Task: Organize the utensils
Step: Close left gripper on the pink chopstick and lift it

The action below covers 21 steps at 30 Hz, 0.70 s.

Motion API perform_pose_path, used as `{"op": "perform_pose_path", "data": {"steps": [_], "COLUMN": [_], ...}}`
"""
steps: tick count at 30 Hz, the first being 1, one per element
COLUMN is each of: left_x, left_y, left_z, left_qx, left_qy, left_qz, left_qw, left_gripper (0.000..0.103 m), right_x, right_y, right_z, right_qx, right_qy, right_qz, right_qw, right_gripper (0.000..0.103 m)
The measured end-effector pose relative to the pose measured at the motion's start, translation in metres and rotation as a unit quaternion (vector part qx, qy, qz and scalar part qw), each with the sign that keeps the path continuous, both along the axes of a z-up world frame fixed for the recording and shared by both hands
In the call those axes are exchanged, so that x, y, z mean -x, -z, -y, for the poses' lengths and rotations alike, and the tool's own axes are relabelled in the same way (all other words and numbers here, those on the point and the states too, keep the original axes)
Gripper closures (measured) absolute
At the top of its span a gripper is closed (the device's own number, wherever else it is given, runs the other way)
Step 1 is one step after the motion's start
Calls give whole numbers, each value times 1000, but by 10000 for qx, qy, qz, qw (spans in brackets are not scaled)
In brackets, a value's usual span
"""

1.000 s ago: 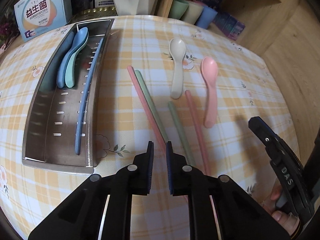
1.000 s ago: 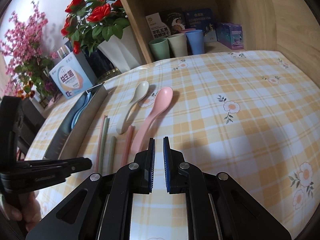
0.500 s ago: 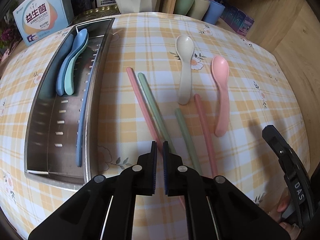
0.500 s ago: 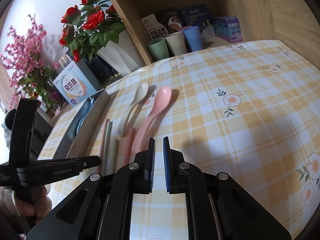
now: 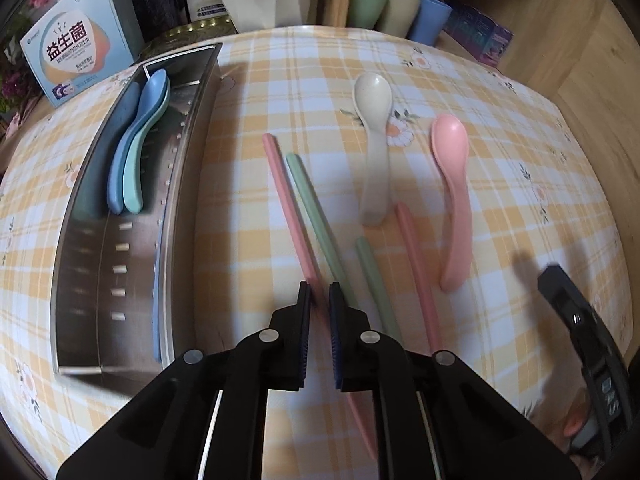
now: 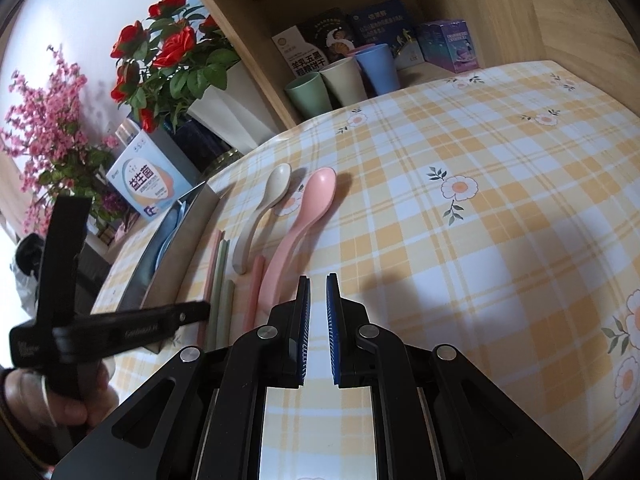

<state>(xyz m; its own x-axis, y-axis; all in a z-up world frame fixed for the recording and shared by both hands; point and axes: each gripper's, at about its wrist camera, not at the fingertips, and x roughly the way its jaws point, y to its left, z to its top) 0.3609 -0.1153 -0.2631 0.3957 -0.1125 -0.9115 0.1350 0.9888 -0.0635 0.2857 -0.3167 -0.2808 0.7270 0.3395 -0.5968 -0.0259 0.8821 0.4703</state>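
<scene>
Pink chopstick now between the nearly closed left gripper tips; right gripper unchanged, narrow, empty.

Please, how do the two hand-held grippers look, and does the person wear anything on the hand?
Both the left gripper and the right gripper are matte black, with flat fingers, ridged blue pads and round silver pins. Pale lettering runs along their sides. One finger wears a ring.
</scene>
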Motion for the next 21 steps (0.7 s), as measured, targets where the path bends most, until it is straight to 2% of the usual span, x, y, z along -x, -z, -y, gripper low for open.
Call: {"op": "perform_pose_path", "data": {"steps": [5, 8, 17, 21], "left_x": [28, 43, 36, 23], "left_y": [-1, -1, -1, 0], "left_z": [-5, -14, -4, -1], "left_qx": [193, 398, -31, -90], "left_qy": [72, -83, 23, 69], "left_qz": [-412, -591, -344, -257], "left_qw": [9989, 9974, 9994, 9996], "left_gripper": [95, 94, 94, 94], "right_x": [0, 1, 1, 1], "right_y": [1, 1, 1, 2], "right_z": [2, 3, 4, 5], "right_qx": [-76, -117, -158, -189], "right_qy": [37, 50, 43, 63], "right_qz": [-22, -11, -6, -15], "right_qw": [10000, 9999, 9999, 9998], "right_gripper": [94, 94, 94, 94]}}
